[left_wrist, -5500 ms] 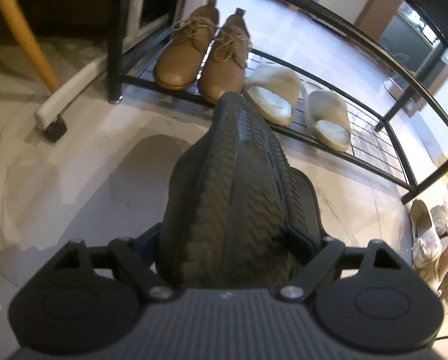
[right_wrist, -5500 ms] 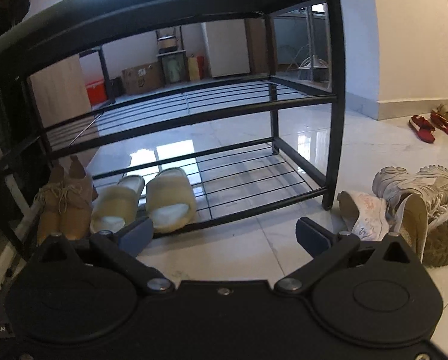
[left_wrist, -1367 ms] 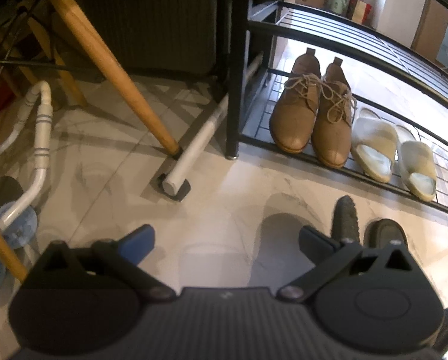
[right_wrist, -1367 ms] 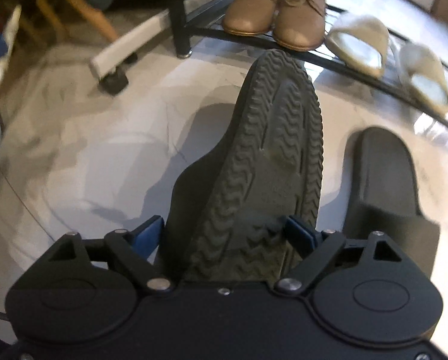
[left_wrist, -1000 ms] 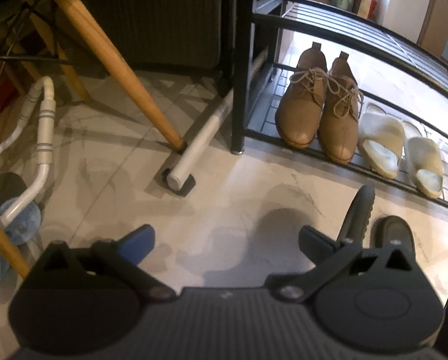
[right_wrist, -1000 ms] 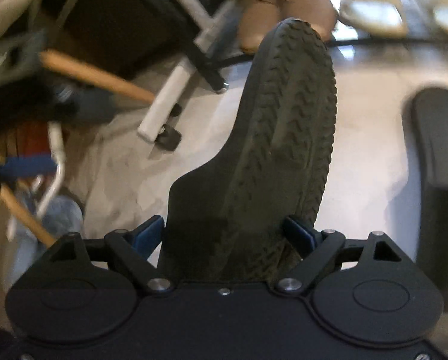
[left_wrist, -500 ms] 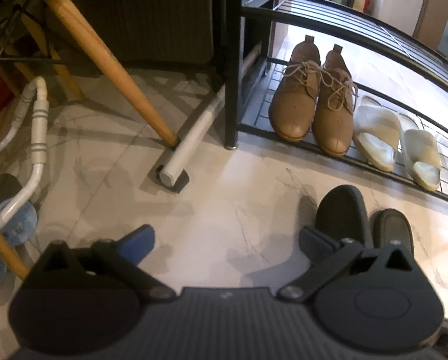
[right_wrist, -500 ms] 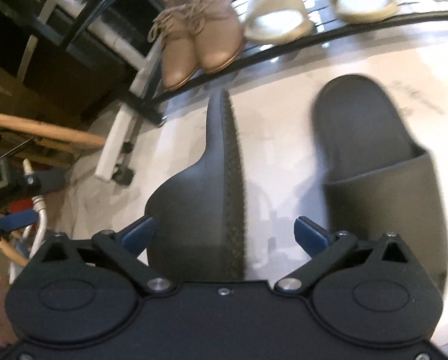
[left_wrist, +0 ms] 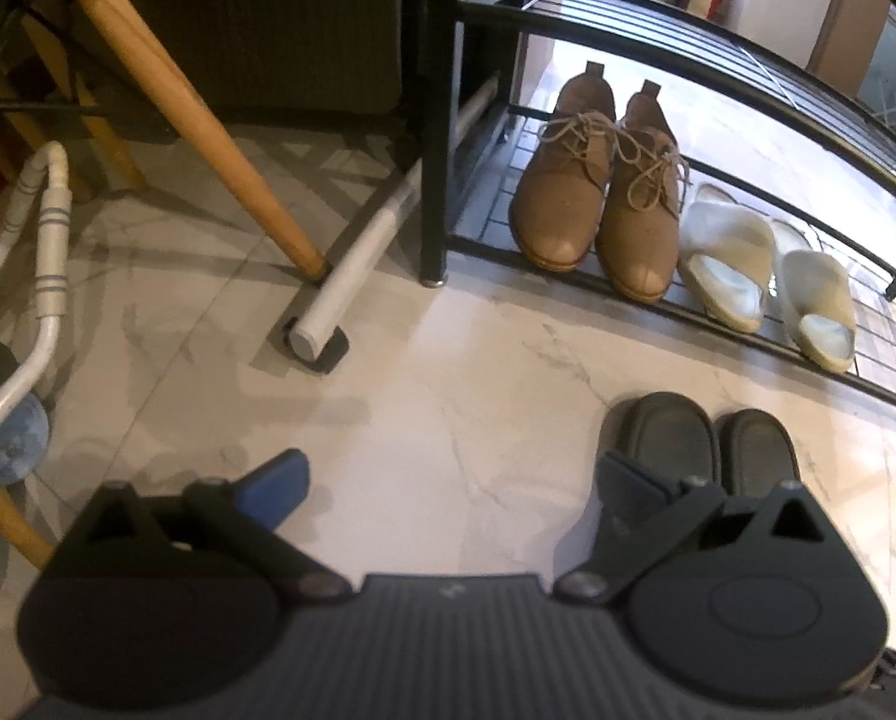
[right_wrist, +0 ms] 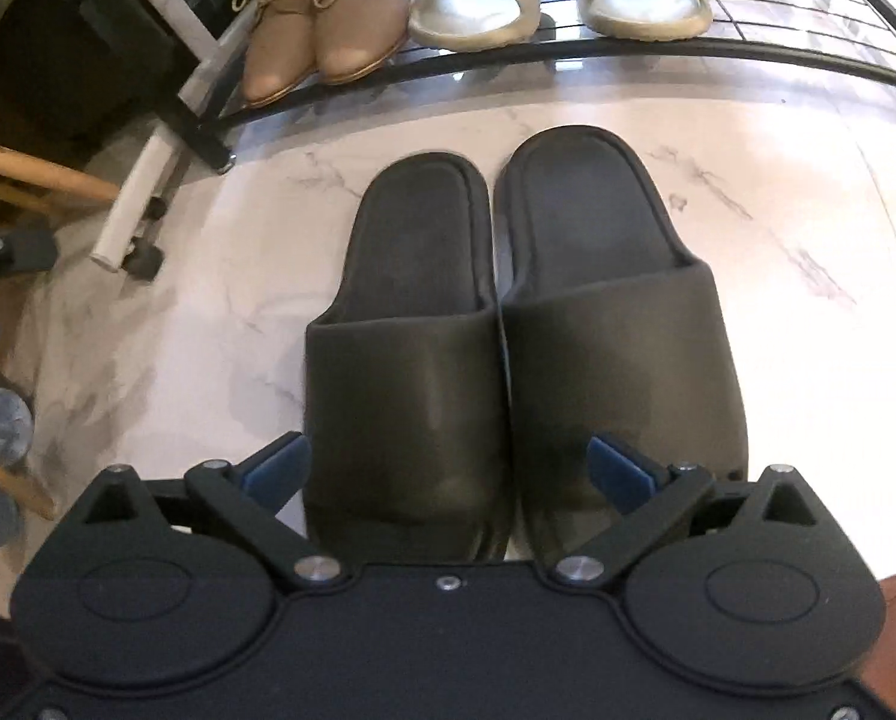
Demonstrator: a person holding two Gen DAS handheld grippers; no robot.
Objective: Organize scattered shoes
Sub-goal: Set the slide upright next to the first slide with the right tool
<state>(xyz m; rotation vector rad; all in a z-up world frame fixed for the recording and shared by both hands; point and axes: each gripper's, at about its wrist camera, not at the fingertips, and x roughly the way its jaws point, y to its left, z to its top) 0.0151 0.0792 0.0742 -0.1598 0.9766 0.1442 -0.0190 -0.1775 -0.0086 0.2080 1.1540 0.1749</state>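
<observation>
No readable text, label, brand or number shows in either view.

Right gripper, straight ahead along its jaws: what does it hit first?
Probably the black slippers: the pair lies side by side on the marble floor directly under the open right gripper. Beyond their heels comes the shoe rack. Height above them is unclear.
</observation>
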